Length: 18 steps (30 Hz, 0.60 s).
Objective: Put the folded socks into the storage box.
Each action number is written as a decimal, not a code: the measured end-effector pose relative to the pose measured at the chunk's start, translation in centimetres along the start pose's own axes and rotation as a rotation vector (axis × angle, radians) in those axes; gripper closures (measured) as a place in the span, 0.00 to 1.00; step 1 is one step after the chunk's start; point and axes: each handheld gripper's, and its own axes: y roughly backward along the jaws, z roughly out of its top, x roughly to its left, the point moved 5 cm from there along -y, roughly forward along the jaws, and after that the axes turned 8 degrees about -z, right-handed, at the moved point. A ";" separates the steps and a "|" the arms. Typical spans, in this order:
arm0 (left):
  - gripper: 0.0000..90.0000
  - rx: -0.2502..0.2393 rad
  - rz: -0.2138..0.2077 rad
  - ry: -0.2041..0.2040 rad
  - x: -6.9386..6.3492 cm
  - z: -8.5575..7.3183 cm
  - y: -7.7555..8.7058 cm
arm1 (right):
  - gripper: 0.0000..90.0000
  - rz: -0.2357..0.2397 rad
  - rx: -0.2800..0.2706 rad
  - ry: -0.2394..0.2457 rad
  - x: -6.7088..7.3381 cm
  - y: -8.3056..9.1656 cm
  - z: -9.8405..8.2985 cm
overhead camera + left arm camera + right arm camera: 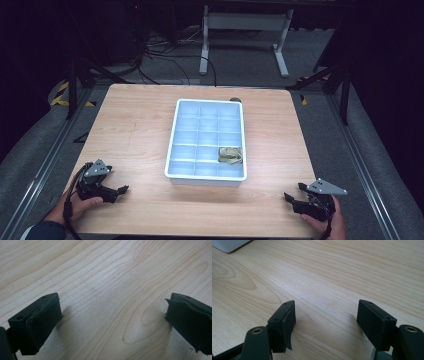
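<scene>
- Left gripper (121, 191): jaws wide apart, empty, low over bare wooden table (135, 130).
- Right gripper (291, 199): jaws wide, holding nothing.
- Olive cloth bundle (231, 155) in white compartment tray (172, 145), near-right cell, well apart from both.

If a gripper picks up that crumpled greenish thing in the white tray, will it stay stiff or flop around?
The crumpled greenish thing would probably flop: it lies folded and bunched, like cloth or soft wrapping. It looks light, since it sits loosely inside one compartment of the white tray. It seems unlikely to roll, being flat and irregular. What it is made of is too small to tell.
</scene>
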 end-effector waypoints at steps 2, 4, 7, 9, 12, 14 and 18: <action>0.00 0.002 -0.003 -0.001 0.0 0.0 0.0 | 0.35 0.000 0.000 -0.001 0.0 0.0 0.0; 0.00 0.002 -0.003 0.000 0.0 0.0 0.0 | 0.36 0.002 0.000 -0.005 0.0 0.0 0.0; 0.00 0.001 -0.001 -0.004 0.0 0.0 0.0 | 0.36 0.001 0.000 -0.010 -0.1 0.0 0.0; 0.00 0.001 0.000 -0.004 0.1 0.0 0.0 | 0.36 -0.001 0.000 -0.011 -0.1 0.0 0.0; 0.00 0.005 0.005 -0.012 0.2 0.1 0.0 | 0.36 -0.001 0.000 -0.012 -0.1 0.0 0.0; 0.00 0.005 0.005 -0.012 0.2 0.1 0.0 | 0.36 0.000 0.000 -0.012 -0.1 0.0 0.0; 0.00 0.005 0.005 -0.011 0.2 0.1 0.0 | 0.36 0.000 -0.001 -0.013 -0.1 0.0 0.0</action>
